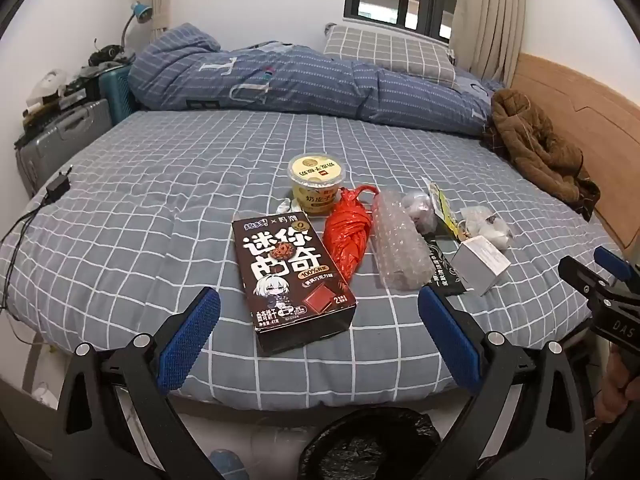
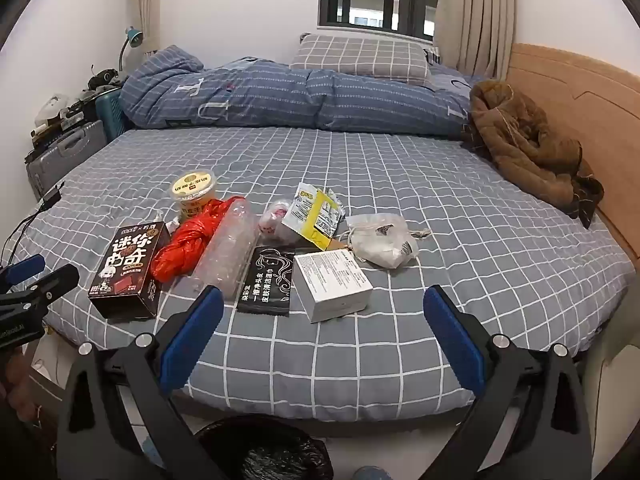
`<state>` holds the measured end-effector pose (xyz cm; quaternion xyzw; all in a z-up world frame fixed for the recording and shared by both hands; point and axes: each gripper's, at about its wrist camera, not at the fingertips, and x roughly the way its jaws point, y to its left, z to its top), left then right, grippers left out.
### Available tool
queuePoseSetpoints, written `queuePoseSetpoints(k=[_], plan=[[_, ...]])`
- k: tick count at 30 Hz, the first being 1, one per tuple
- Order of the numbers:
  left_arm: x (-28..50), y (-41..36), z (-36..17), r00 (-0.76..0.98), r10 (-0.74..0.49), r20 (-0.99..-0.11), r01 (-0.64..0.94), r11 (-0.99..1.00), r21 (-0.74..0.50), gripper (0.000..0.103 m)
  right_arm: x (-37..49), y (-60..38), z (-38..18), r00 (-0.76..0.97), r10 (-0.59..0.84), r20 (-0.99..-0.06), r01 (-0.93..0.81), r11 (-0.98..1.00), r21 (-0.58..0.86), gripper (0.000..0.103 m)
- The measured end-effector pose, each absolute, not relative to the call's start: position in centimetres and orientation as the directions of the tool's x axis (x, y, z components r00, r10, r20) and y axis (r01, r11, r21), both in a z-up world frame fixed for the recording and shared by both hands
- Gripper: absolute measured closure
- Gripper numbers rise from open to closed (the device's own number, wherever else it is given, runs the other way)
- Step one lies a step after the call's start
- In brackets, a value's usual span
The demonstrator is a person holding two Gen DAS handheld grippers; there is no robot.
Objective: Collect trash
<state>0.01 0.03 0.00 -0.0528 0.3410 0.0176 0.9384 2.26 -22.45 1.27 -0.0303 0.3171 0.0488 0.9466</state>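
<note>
Both sets of jaws spread wide, nothing between them. Left gripper aimed at the dark brown cardboard cookie box, lying flat on the grey checked bed sheet at lower centre of the left view, long axis running up-frame, away from the jaws. Probably the left hand's pick: nearest, rigid, undamaged, corners crisp. Right gripper facing the small white cardboard box at centre of the right view. Black-lined bin at bottom edge, below the bed. Crumpled red plastic bag just right of the cookie box.

Side-by-side wrist views over bed
</note>
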Motion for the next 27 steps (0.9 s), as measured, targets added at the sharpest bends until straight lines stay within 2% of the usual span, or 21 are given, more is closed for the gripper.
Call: queuePoseSetpoints(k=[27], plan=[[0.1, -0.4, 0.8, 0.755, 0.039, -0.655, -0.093, 0.995, -0.048, 0.006, 1.4, -22.2, 1.9, 0.797, 0.076, -0.599, -0.109, 0.994, -0.019, 0.007]])
